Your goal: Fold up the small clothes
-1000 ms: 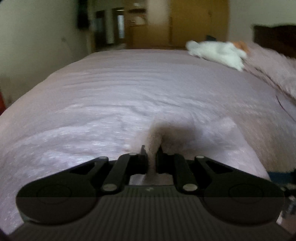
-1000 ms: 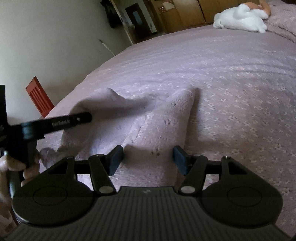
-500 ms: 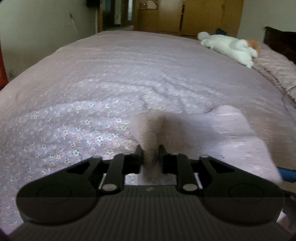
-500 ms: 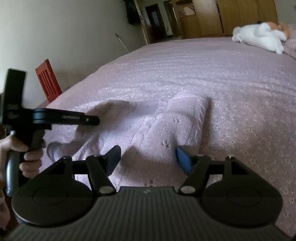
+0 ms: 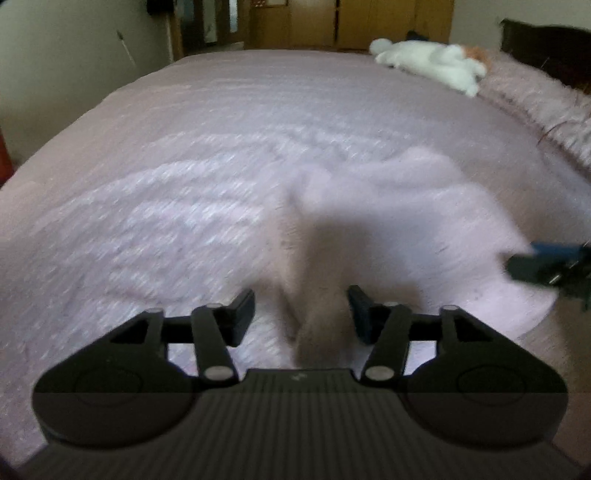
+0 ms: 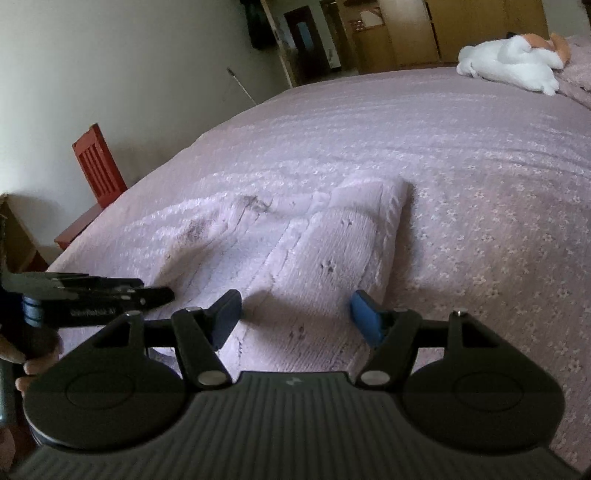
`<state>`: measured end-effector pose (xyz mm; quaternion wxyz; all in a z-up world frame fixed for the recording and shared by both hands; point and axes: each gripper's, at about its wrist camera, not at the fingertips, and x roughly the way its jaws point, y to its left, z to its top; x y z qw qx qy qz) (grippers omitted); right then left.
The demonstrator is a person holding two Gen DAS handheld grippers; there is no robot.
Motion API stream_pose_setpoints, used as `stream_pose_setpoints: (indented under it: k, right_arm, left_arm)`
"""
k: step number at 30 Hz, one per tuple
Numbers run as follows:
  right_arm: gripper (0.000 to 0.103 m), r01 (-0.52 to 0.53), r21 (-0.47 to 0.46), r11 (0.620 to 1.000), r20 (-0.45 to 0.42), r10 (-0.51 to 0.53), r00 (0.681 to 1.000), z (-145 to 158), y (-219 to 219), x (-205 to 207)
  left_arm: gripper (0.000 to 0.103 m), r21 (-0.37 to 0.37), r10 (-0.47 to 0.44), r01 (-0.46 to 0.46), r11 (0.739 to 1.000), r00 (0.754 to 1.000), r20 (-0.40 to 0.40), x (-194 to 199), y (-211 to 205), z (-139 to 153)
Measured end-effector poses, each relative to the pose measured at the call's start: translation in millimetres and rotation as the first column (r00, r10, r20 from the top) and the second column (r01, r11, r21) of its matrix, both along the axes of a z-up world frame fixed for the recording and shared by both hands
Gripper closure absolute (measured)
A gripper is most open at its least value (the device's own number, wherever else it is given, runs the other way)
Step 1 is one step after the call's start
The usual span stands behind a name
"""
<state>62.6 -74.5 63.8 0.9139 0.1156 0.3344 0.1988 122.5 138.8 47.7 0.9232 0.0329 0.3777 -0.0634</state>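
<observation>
A small pale pink knitted garment (image 6: 325, 254) lies partly folded on the bed near its front edge. In the blurred left wrist view the same garment (image 5: 399, 206) spreads ahead, with a raised fold of it standing between the fingers of my left gripper (image 5: 301, 310), which is open. My right gripper (image 6: 295, 314) hovers open just above the garment's near edge, nothing pinched. The left gripper (image 6: 122, 293) shows at the left of the right wrist view, held by a hand (image 6: 26, 365). The right gripper's blue-padded fingers (image 5: 543, 258) show at the right edge of the left wrist view.
The bed wears a pink flowered bedspread (image 6: 480, 166). A white plush toy (image 6: 513, 66) lies at the far end beside a fluffy pink pillow (image 5: 539, 99). A red chair (image 6: 98, 171) stands beside the bed's left edge. Wooden wardrobes (image 5: 369, 22) line the far wall.
My left gripper, shut on a fold of the garment before, has opened and let it go. The garment has settled lower on the bed. The right gripper stayed open.
</observation>
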Motion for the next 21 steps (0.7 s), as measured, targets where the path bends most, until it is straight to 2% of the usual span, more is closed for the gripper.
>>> stream_pose_setpoints:
  k: [2,5,7,9,12,15,18,20,21]
  right_arm:
    - [0.03,-0.013,-0.004,1.0,0.005,0.013,1.0,0,2,-2]
    - [0.029,-0.019,0.013,1.0,0.001,0.019,1.0,3,-4,0]
    - [0.029,0.0,0.057,0.998,-0.005,0.0,1.0,5,-15,2]
    - [0.018,0.041,0.099,0.994,-0.015,-0.039,0.999,5,-28,5]
    - [0.017,0.088,0.155,0.984,-0.057,-0.08,0.995,-3,-46,15]
    - [0.016,0.099,0.22,0.97,-0.144,-0.068,0.987,-22,-55,29]
    - [0.016,0.096,0.342,0.935,-0.245,-0.01,0.969,-50,-54,45]
    - [0.015,0.111,0.44,0.891,-0.281,0.019,0.96,-66,-51,53]
    - [0.017,0.12,0.458,0.881,-0.279,0.014,0.96,-69,-49,57]
  left_arm:
    - [0.035,0.0,0.031,-0.031,1.0,1.0,0.004,-2,9,-3]
    - [0.035,-0.058,0.057,-0.059,0.997,0.998,-0.027,2,20,1]
    - [0.035,-0.105,0.062,-0.066,0.992,0.997,-0.04,5,22,5]
    - [0.037,-0.185,0.067,-0.076,0.98,0.996,-0.054,7,25,8]
    - [0.037,-0.286,0.061,-0.087,0.954,0.993,-0.096,15,28,4]
    - [0.037,-0.341,0.058,-0.107,0.934,0.987,-0.152,25,24,-9]
    - [0.034,-0.434,0.048,-0.129,0.891,0.98,-0.192,32,25,-20]
    - [0.036,-0.518,0.028,-0.14,0.844,0.975,-0.218,37,29,-29]
    - [0.043,-0.566,0.011,-0.143,0.812,0.973,-0.231,39,31,-33]
